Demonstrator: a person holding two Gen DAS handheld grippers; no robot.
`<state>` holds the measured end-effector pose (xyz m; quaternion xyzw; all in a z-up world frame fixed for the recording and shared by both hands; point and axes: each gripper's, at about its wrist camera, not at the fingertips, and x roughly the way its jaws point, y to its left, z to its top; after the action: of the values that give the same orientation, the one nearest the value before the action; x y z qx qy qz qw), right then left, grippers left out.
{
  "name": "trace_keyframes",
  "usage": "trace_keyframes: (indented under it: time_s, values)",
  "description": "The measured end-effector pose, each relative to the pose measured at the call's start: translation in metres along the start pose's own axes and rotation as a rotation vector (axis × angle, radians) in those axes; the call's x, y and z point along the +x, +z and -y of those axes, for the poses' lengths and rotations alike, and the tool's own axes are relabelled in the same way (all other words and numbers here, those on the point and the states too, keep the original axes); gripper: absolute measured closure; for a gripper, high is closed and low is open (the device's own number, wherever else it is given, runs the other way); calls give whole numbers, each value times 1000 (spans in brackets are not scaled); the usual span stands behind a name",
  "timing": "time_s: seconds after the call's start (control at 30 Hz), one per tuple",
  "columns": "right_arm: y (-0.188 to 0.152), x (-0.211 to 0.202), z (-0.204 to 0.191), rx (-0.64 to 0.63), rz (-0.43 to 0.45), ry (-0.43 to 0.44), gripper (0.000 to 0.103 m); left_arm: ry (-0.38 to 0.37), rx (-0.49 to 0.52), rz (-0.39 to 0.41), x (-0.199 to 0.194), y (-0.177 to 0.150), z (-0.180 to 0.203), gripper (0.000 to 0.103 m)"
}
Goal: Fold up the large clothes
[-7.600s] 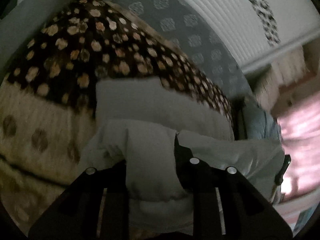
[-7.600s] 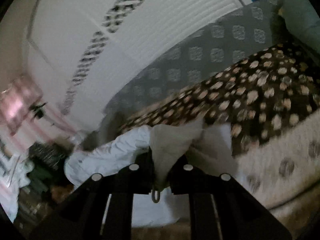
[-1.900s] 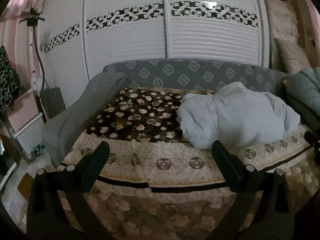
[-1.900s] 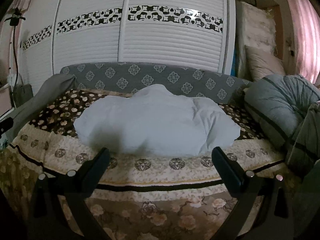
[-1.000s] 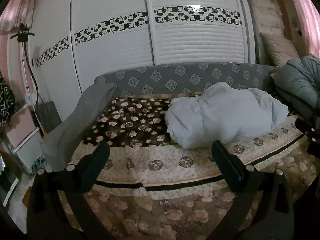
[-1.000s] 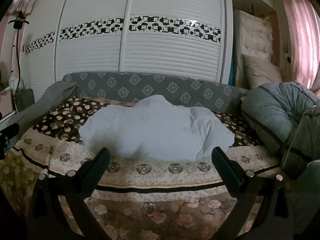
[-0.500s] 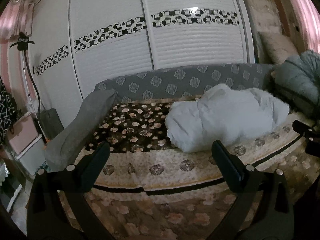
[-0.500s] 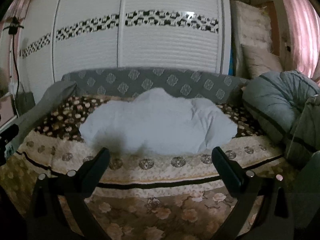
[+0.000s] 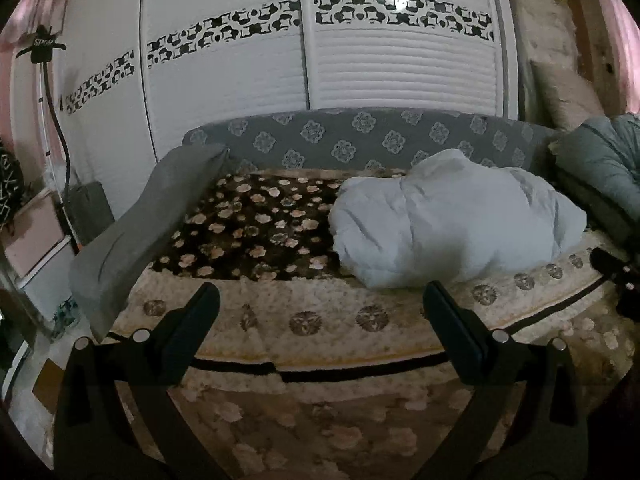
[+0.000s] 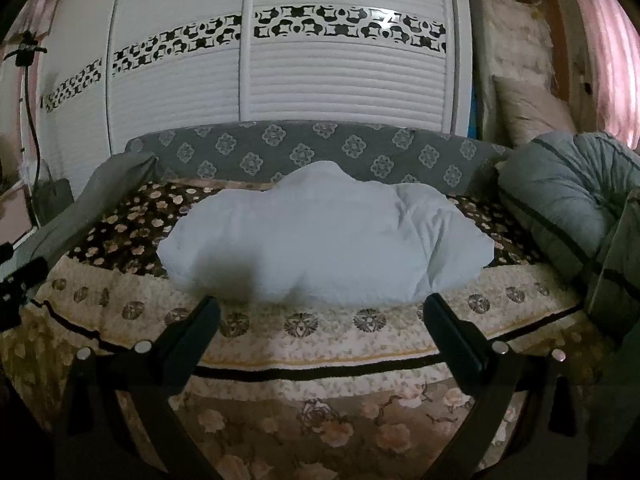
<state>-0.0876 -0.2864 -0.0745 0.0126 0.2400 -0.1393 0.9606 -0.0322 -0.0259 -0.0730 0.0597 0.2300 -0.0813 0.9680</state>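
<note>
both grippers are empty and spread wide: our left gripper and our right gripper hang back from the bed, fingers well apart, touching nothing. we judge they are held off like this because the fold looks finished, or at least paused, and standing clear gives a full look at the result. just past the fingers runs the cream border of the bedspread, then its dark flowered middle.

on that spread lies the pale blue garment, toward the right half of the bed in the left view and near the centre in the right view. it sits as one rounded, puffy bundle, creased on its right side, with no sleeve or hem hanging loose that we can make out. it looks padded, so it may spring open again.

behind it stand the grey headboard and the white wardrobe doors; a grey quilt is heaped to the right.
</note>
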Motion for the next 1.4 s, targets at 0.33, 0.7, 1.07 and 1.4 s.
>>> trace_keyframes:
  time_s: [0.33, 0.7, 1.07, 1.4]
  values:
    - [-2, 8, -1, -7, -26, 26, 2, -31, -29, -59, 12, -5, -4, 3]
    - [-5, 10, -5, -5, -36, 34, 2, -87, 45, -65, 11, -8, 13, 3]
    - [-5, 10, -5, -11, -35, 38, 2, -81, 65, -69, 11, -8, 16, 3]
    - [-3, 8, -3, -14, -31, 37, 2, -75, 50, -77, 14, -9, 13, 3]
